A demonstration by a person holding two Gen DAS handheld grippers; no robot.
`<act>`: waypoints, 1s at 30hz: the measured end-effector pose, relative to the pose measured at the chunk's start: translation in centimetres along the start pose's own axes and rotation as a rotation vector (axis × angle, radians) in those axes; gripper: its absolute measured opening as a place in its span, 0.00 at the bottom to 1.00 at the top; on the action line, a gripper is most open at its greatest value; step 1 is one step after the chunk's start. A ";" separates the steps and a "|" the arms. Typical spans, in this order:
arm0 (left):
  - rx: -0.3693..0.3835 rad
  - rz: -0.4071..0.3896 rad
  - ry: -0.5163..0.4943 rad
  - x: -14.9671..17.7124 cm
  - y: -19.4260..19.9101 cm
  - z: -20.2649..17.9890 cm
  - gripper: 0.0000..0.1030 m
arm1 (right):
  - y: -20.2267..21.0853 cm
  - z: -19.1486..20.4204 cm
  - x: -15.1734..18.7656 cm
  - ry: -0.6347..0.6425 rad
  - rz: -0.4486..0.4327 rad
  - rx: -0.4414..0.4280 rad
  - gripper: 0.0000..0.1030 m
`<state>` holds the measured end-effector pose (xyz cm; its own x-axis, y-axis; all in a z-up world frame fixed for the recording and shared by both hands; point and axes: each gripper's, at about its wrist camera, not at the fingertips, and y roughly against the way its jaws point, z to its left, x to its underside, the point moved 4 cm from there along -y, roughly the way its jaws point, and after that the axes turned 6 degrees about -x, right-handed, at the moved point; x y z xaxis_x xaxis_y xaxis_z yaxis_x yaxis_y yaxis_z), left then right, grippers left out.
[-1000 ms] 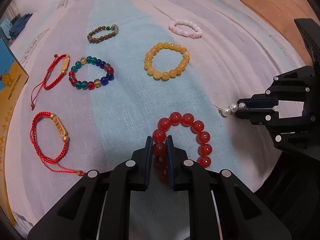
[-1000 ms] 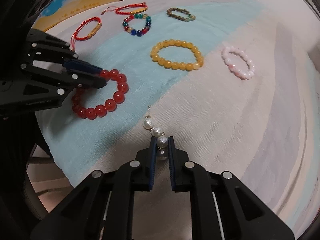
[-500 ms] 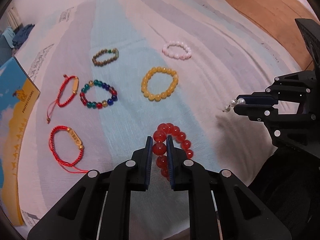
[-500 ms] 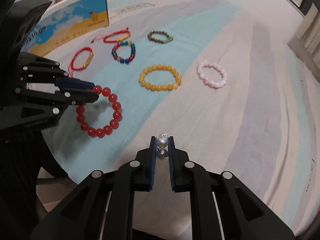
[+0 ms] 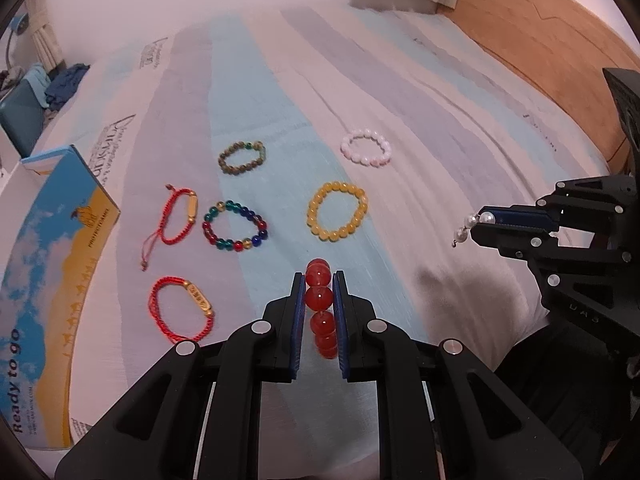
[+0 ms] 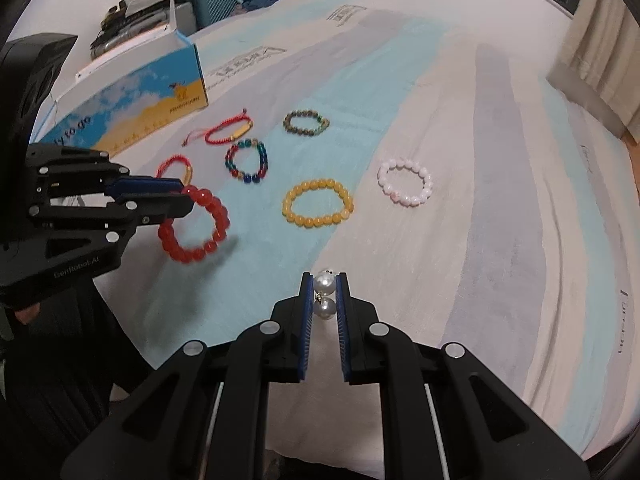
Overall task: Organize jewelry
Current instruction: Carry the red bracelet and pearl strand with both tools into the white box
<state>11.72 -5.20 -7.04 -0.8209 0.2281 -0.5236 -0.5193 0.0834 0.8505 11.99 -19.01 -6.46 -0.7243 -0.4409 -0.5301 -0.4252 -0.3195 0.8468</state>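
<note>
The left gripper [image 5: 318, 294] is clamped on a red bead bracelet [image 6: 194, 226], which hangs off the bedsheet [image 5: 420, 128] as a loop below its tips, clear of the fabric. The right gripper [image 6: 324, 296] pinches a short string of pearls [image 5: 466, 226] between its narrow jaws, also lifted above the sheet, with the pearls poking out past the tips. Six more bracelets lie flat on the sheet, well apart from both grippers: a yellow bead bracelet [image 5: 337, 211] nearest the middle, a pale pink bead bracelet [image 5: 366, 153] farther away to its right, a brown bead bracelet [image 5: 242, 157] far and to the left, a multicoloured bead bracelet [image 5: 235, 231] left of the yellow one, and two red cord bracelets, one [image 5: 176, 216] just left of the multicoloured one and the other [image 5: 181, 312] nearer. A blue and yellow cardboard box [image 5: 52, 280] stands at the left edge of the bed.
</note>
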 end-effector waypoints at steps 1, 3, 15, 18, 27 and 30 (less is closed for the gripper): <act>-0.002 -0.004 0.001 -0.1 0.2 0.1 0.12 | 0.2 0.1 -0.2 -0.004 -0.005 0.001 0.10; -0.006 -0.011 0.005 -0.3 0.7 0.4 0.12 | 0.6 0.4 -0.7 -0.011 -0.020 0.005 0.10; -0.052 -0.044 0.054 -1.0 3.0 3.4 0.12 | 2.3 2.0 -3.3 -0.056 -0.080 0.021 0.10; -0.062 -0.056 0.059 -1.3 3.6 4.1 0.12 | 2.8 3.0 -4.4 -0.045 -0.093 0.022 0.10; -0.104 -0.091 0.097 -2.0 6.2 7.6 0.13 | 3.8 5.9 -7.9 -0.020 -0.130 0.019 0.10; -0.122 -0.101 0.116 -2.1 7.1 9.1 0.13 | 3.8 7.3 -9.0 -0.004 -0.139 0.014 0.10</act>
<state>11.89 3.80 0.56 -0.7811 0.1109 -0.6145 -0.6199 -0.0196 0.7844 12.89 -10.13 1.89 -0.6604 -0.3896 -0.6419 -0.5291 -0.3651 0.7660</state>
